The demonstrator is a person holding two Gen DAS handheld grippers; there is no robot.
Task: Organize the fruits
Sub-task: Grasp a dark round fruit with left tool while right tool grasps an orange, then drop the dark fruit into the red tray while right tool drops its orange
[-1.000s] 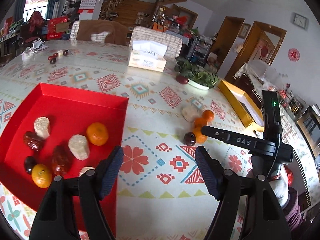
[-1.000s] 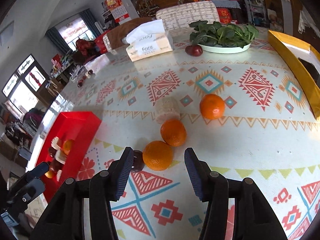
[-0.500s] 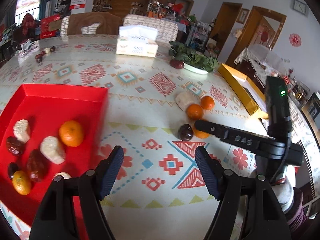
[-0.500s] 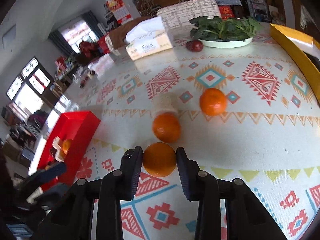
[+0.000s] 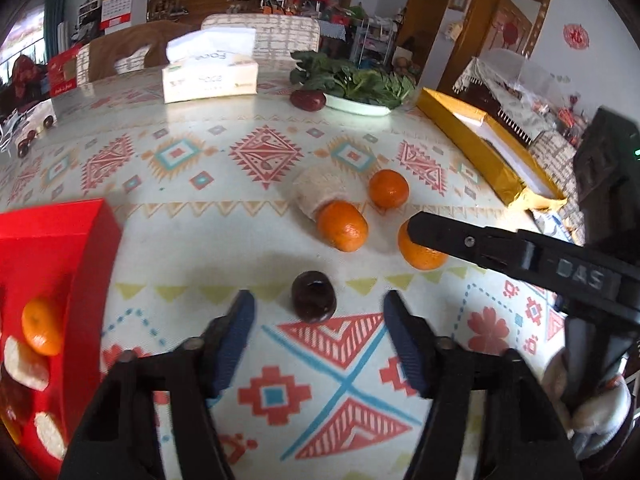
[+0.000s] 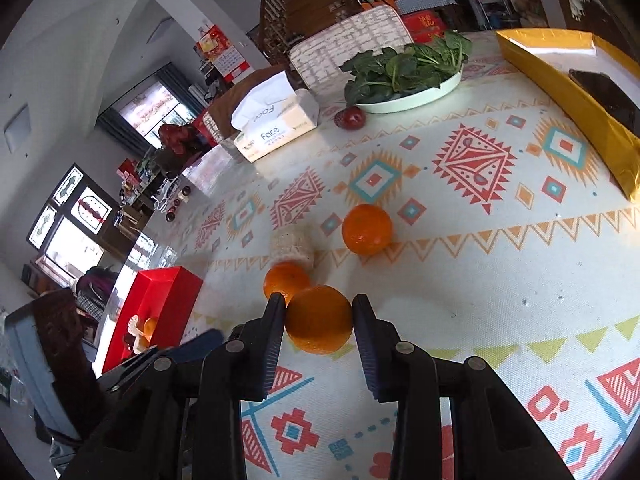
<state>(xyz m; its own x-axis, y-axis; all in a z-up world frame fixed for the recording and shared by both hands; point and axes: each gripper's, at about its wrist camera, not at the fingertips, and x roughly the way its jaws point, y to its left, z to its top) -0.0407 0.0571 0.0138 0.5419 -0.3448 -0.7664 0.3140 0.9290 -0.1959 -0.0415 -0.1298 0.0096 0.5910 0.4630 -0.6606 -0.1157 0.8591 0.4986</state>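
A dark round fruit (image 5: 313,294) lies on the patterned cloth just between the tips of my left gripper (image 5: 319,309). Its jaws are closing, and the pads stand clear of the fruit on both sides. My right gripper (image 6: 318,309) is shut on an orange (image 6: 319,326), which still rests on the cloth; in the left wrist view that orange (image 5: 420,254) sits under the right gripper's finger (image 5: 460,236). Two more oranges (image 5: 343,228) (image 5: 388,189) and a pale ribbed chunk (image 5: 320,190) lie beyond. The red tray (image 5: 60,240) at the left holds an orange, pale chunks and dark fruit.
At the far side stand a tissue box (image 5: 210,76), a plate of green leaves (image 5: 360,90) with a red fruit (image 5: 307,100) beside it, and a long yellow box (image 5: 472,140) along the right edge. Chairs stand behind the table.
My left gripper swung right, away from the red tray, and came down at the dark fruit with its jaws narrowing. My right gripper closed on the nearest orange.
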